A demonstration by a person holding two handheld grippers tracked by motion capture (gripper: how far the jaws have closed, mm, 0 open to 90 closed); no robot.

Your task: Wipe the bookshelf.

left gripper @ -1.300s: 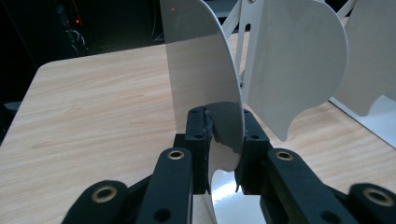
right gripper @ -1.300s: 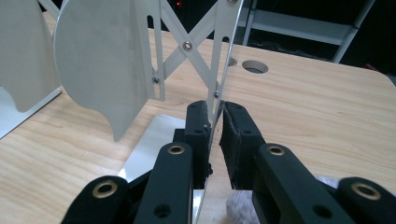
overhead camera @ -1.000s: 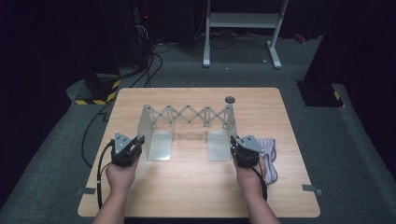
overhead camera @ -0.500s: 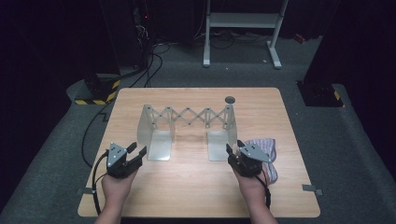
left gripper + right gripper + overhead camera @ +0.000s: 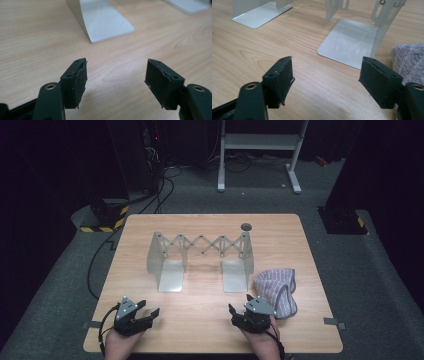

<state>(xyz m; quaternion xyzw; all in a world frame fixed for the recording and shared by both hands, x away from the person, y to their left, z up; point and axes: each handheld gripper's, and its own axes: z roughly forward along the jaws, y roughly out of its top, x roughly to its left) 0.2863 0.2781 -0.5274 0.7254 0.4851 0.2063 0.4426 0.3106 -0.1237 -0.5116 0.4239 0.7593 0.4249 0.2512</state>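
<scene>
Claws [image 5: 150, 312] [image 5: 235, 312] just opened, empty, before the folding metal rack [image 5: 200, 245].

I see both grippers pulled back from the expanding metal rack [image 5: 200, 257] toward the near edge of the table [image 5: 210, 325]: the left gripper [image 5: 149, 314], which sat at the rack's left foot a second ago, is now well short of it. The right gripper [image 5: 234, 314] has likewise left the right foot, and the striped cloth [image 5: 276, 290] lies more exposed. Both sets of jaws have just been opening, with nothing between them.
</scene>
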